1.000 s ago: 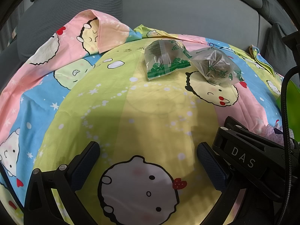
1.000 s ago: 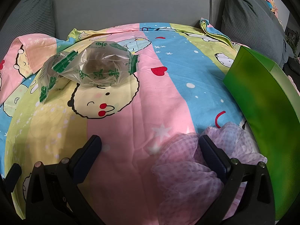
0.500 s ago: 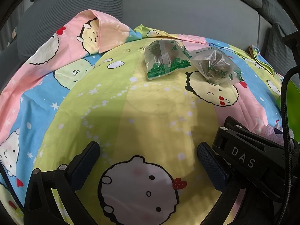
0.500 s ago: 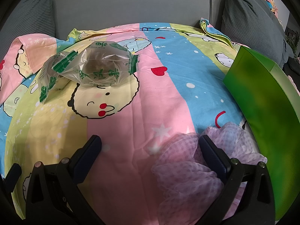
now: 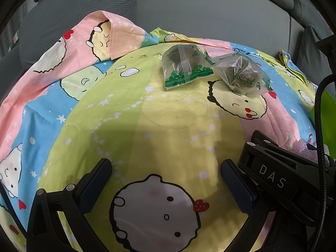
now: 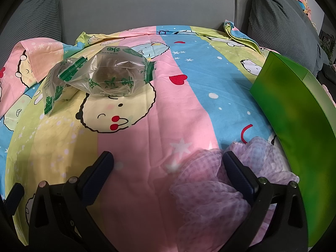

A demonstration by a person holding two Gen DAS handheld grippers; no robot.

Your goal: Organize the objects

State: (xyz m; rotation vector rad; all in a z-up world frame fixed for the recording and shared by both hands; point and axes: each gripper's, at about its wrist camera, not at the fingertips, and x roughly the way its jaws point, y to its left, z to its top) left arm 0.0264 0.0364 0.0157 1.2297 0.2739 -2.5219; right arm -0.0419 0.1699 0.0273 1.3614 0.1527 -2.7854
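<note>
Two clear plastic packets with green print, each with a dark round thing inside, lie side by side on a cartoon bedsheet [image 5: 172, 130]. The left packet [image 5: 184, 66] [image 6: 61, 82] touches the right packet [image 5: 244, 76] [image 6: 117, 77]. My left gripper [image 5: 166, 178] hovers open over the sheet, well short of both packets. My right gripper [image 6: 168, 172] is open too, nothing between its fingers; its right finger rests against a lilac checked mesh pouch [image 6: 212, 191]. A green box [image 6: 294, 121] stands at the right. The right gripper's black body [image 5: 273, 176] shows in the left wrist view.
The sheet [image 6: 159, 115] covers a grey sofa seat with a grey backrest [image 6: 147, 4] behind and grey cushions [image 6: 279, 21] at the sides. A folded-up corner of sheet [image 5: 105, 35] rises at the back left. A black cable [image 5: 319, 126] hangs at the right.
</note>
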